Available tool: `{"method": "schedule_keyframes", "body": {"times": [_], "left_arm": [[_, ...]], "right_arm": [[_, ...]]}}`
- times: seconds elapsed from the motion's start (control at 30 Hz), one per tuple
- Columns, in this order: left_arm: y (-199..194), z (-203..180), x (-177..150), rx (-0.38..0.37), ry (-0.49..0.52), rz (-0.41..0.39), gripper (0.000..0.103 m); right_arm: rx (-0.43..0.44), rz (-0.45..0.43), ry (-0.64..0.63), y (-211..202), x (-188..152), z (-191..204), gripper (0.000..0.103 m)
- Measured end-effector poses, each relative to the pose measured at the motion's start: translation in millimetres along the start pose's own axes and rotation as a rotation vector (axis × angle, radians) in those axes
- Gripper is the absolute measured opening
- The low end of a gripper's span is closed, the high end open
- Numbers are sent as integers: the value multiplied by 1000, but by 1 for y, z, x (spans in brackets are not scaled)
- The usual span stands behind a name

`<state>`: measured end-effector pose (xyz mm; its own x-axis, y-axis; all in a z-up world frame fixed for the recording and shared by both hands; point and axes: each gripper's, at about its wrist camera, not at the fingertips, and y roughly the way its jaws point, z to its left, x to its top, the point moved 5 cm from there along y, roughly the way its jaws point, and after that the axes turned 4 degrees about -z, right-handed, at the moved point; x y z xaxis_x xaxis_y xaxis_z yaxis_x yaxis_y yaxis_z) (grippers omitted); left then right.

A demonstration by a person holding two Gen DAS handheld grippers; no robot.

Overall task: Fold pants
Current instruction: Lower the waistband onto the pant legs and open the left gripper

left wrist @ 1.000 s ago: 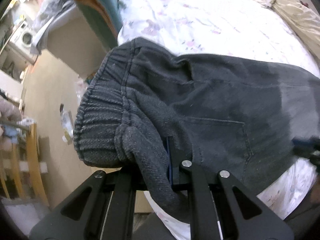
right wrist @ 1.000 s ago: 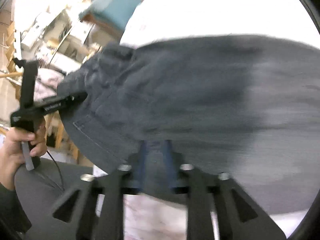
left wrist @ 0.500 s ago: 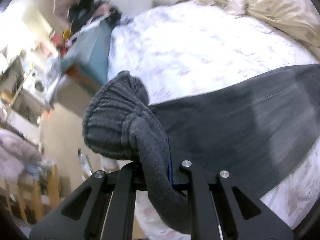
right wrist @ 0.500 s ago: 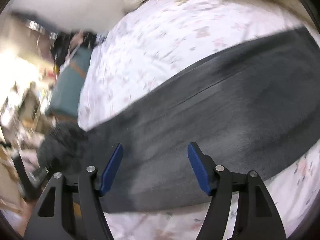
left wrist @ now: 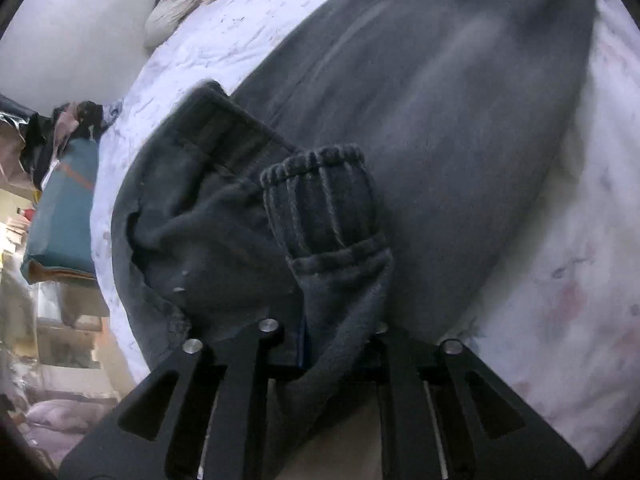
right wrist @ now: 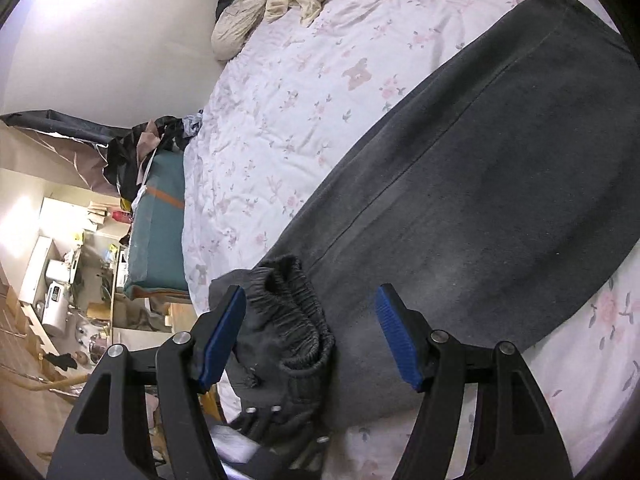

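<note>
Now left hand-held gripper (left wrist: 320, 344) opening, waistband (left wrist: 324, 208) between jaws.

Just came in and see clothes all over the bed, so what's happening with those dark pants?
A person is folding dark grey pants on a floral bedspread. The left gripper has the ribbed waistband between its jaws, which are opening, with the waist end brought over onto the legs. The right gripper hovers over that bunched end, open and holding nothing.
</note>
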<state>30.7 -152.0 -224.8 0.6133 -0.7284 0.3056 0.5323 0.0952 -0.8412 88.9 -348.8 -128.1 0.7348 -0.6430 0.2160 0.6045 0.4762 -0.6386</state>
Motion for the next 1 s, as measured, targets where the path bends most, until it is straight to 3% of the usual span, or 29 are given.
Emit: {"method": "schedule_keyframes", "body": {"times": [0.07, 0.13, 0.2, 0.23, 0.3, 0.33, 0.4, 0.47, 0.5, 0.57, 0.63, 0.7, 0.73, 0.8, 0.83, 0.9, 1.0], "left_arm": [[-3, 12, -2, -46, -63, -4, 25], [-15, 27, -2, -140, -121, -28, 60], [-39, 51, -4, -242, -203, -92, 85], [-50, 61, -7, -269, -231, -120, 88], [-75, 88, -17, -342, -291, -183, 88], [-81, 100, -22, -337, -313, -202, 88], [-76, 131, -36, -246, -375, -196, 89], [-53, 146, -51, -162, -421, -97, 89], [-28, 154, -65, -115, -475, 14, 89], [3, 156, -83, -158, -548, 136, 87], [23, 146, -92, -212, -554, 198, 88], [32, 140, -97, -199, -526, 230, 89], [33, 139, -96, -197, -515, 225, 89], [34, 141, -94, -203, -524, 230, 89], [34, 140, -97, -205, -529, 231, 89], [42, 143, -102, -213, -532, 236, 89], [44, 146, -103, -229, -549, 240, 89]], "right_arm": [[-2, 8, -5, 0, -1, 0, 70], [3, 21, -11, 1, -3, 0, 70], [7, 32, -27, 4, -4, 3, 70], [6, 41, -43, 7, -5, 7, 70], [10, 59, -77, 13, -10, 13, 70], [8, 75, -107, 18, -14, 19, 70], [5, 100, -163, 27, -22, 28, 70], [4, 148, -215, 44, -31, 42, 70], [-5, 171, -248, 56, -33, 51, 70], [-22, 188, -312, 77, -34, 65, 70], [-32, 201, -394, 106, -31, 83, 70], [-45, 223, -431, 133, -29, 89, 68], [-59, 241, -451, 151, -30, 90, 65], [-90, 290, -467, 178, -35, 86, 33], [-109, 304, -480, 188, -36, 86, 27], [-105, 250, -545, 190, -29, 97, 15], [-118, 145, -586, 189, -9, 109, 14]]}}
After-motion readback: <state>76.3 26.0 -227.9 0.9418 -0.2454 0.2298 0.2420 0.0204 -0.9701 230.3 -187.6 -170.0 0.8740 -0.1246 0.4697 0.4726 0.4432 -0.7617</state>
